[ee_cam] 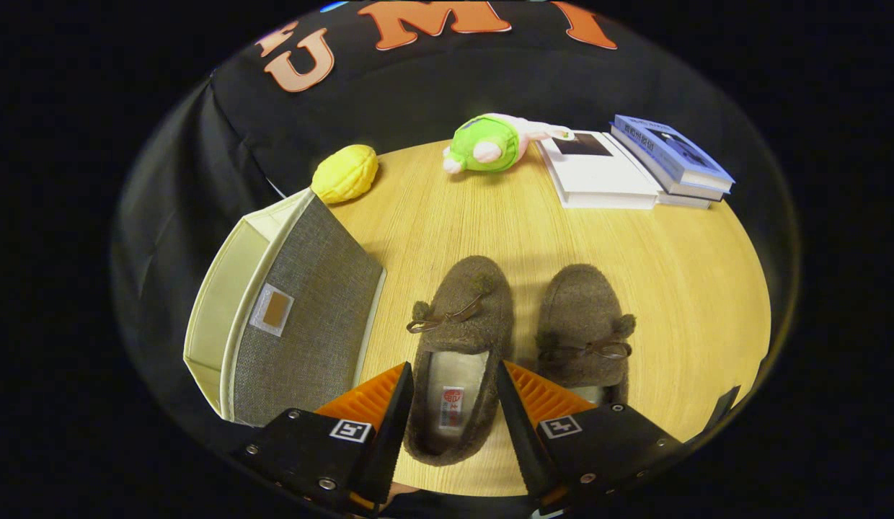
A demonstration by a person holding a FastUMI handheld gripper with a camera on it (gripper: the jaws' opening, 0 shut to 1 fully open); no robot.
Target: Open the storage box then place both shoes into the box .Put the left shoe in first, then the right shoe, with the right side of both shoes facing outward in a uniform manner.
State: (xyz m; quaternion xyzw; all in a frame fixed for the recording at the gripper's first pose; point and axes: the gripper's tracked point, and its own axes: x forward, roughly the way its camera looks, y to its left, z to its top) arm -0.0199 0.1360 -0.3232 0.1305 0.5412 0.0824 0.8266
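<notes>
- Your gripper [453,404] hangs over the round wooden table [692,288], its fingers spread wide on either side of the left slipper [458,339], not pressing on it.
- That brown, fuzzy slipper lies with its heel between the fingers and its toe pointing away; a small bow sits on its top.
- The right slipper [582,324] lies just beside it, apart by a thin strip of table, its heel partly hidden behind your right finger.
- The storage box [288,317] sits to the left of the slippers, near the left finger; its grey fabric face tilts toward the shoes, and a cream panel shows on its far side.
- Beyond the box a yellow plush toy [344,173] rests at the table's edge.
- Farther ahead lie a green-and-pink stuffed toy [490,143] and, beside it, a white book [598,171] with two blue books [674,155] stacked against it.
</notes>
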